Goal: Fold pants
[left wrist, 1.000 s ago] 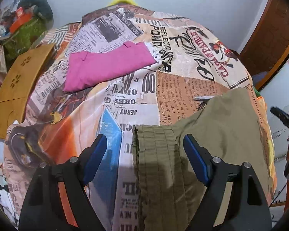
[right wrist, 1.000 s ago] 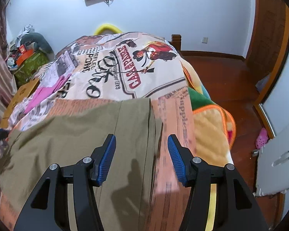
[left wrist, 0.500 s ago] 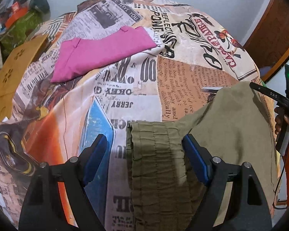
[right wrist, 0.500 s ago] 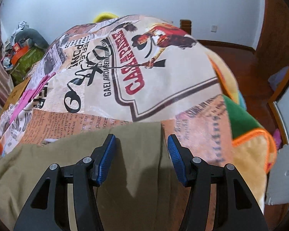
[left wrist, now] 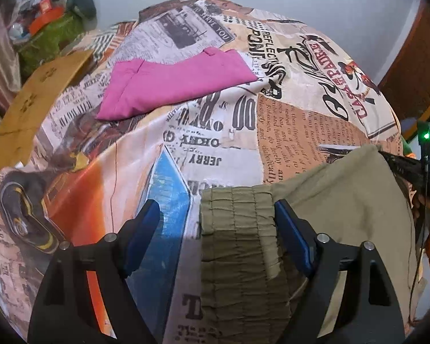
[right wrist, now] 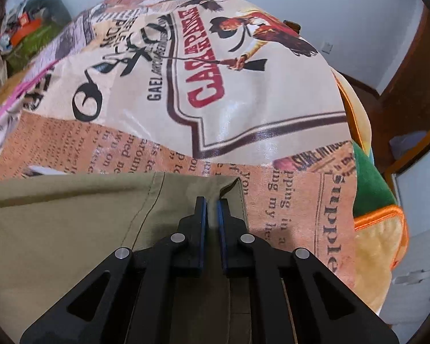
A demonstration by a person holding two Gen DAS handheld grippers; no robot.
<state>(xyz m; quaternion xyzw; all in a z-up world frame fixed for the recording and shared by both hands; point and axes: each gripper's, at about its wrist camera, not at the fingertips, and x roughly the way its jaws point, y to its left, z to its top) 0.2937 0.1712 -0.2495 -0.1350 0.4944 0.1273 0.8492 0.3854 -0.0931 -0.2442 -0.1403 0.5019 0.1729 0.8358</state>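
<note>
Olive-green pants point(left wrist: 344, 200) lie flat on a bed with a newspaper-print cover point(left wrist: 215, 143). Their gathered elastic waistband point(left wrist: 235, 229) lies between the fingers of my left gripper point(left wrist: 218, 215), which is open and low over it. In the right wrist view my right gripper point(right wrist: 211, 200) is shut on the hem end of a pant leg point(right wrist: 186, 189), with cloth pinched between its blue pads. The right gripper also shows at the far right of the left wrist view point(left wrist: 410, 169).
A folded pink garment point(left wrist: 172, 86) lies further back on the bed. A wooden board point(left wrist: 34, 109) and a cluttered green pile point(left wrist: 46, 40) stand at the left. The bed's right edge with an orange-green blanket point(right wrist: 372, 195) drops to a wooden floor.
My right gripper has moved forward to the pant-leg hem and closed on it. My left gripper has stayed open over the waistband, shifting slightly.
</note>
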